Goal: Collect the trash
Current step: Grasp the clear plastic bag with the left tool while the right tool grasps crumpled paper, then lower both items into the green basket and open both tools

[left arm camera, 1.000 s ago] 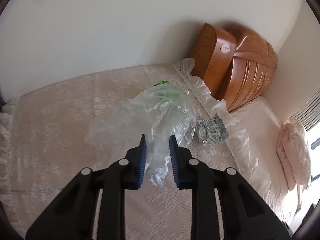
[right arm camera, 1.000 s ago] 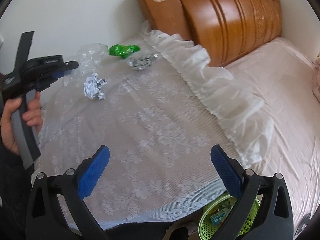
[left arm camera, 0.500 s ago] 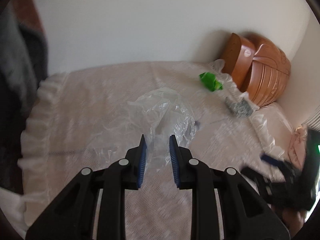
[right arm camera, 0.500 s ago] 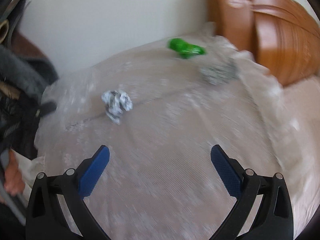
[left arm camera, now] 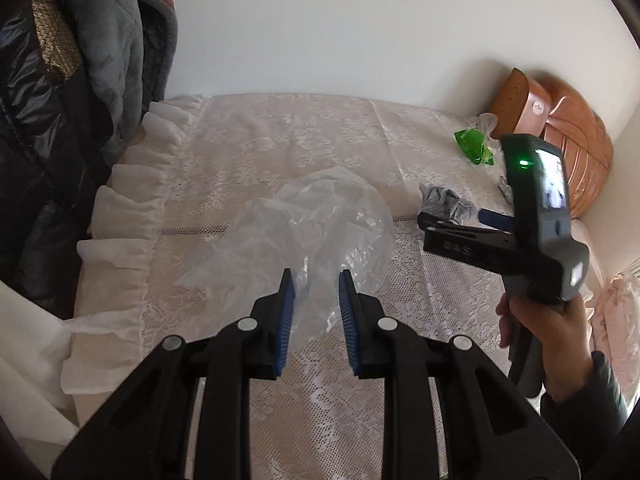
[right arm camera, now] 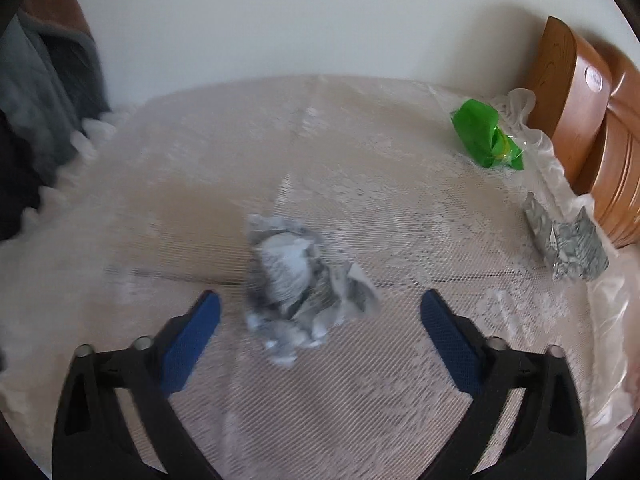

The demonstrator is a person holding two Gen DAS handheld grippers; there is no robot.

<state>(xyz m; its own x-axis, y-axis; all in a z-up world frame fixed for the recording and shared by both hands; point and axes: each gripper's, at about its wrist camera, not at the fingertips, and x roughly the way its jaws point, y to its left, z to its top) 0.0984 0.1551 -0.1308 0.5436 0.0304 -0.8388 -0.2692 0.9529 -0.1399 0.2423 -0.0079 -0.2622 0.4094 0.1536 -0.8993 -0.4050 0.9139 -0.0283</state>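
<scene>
Left tongs (left arm camera: pixel 314 300) clamped on the crinkly clear plastic bag (left arm camera: pixel 320 224), which billows out over the cream lace bedspread (left arm camera: pixel 280 140). Right tongs (right arm camera: pixel 318 320) gaping, jaws just been closing in, straddling the crumpled grey-white paper ball (right arm camera: pixel 296 280) but pads not touching it. Further back: crushed silver foil wrapper (right arm camera: pixel 568 240) at the frilly edge, bright green plastic wrapper (right arm camera: pixel 484 136) beyond, just beside the orange wooden headboard (right arm camera: pixel 580 112).

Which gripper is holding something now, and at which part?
The left gripper holds the clear plastic bag by its near, bunched end. The right gripper holds nothing; its jaws have just been closing around the crumpled paper.
</scene>
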